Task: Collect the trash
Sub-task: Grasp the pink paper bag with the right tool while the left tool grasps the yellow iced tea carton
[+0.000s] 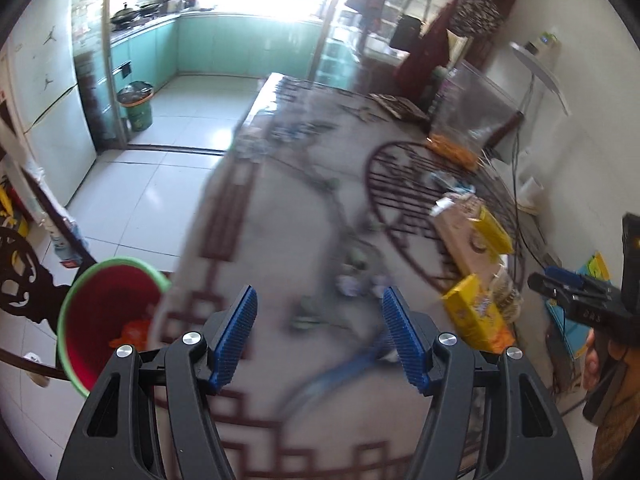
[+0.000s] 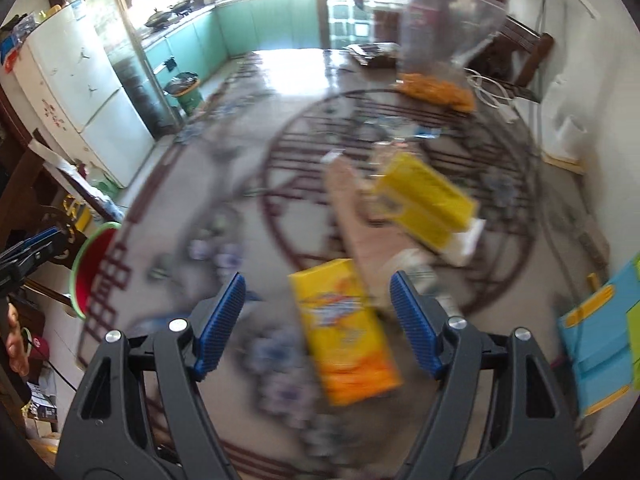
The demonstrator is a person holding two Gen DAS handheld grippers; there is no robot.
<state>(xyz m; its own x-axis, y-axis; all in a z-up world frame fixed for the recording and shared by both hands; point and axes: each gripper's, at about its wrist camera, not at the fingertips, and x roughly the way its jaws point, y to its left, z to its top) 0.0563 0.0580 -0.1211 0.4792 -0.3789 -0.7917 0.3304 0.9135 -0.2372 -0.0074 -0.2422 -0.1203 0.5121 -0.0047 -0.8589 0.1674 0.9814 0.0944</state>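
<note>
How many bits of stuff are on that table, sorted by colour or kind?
Yellow boxes: 2, the near box and the far box
Brown cardboard piece: 1
Clear bag holding orange snacks: 1
Total: 4 that I can make out; smaller scraps are too blurred to count.

A home: dining table [image 1: 280, 184] beside a kitchen with teal cabinets [image 1: 224, 46] and fridge [image 1: 52, 92].

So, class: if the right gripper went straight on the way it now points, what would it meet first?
Most likely the yellow and orange box lying on the table: it sits between the open fingers of the right gripper. Blur makes depth uncertain.
</note>
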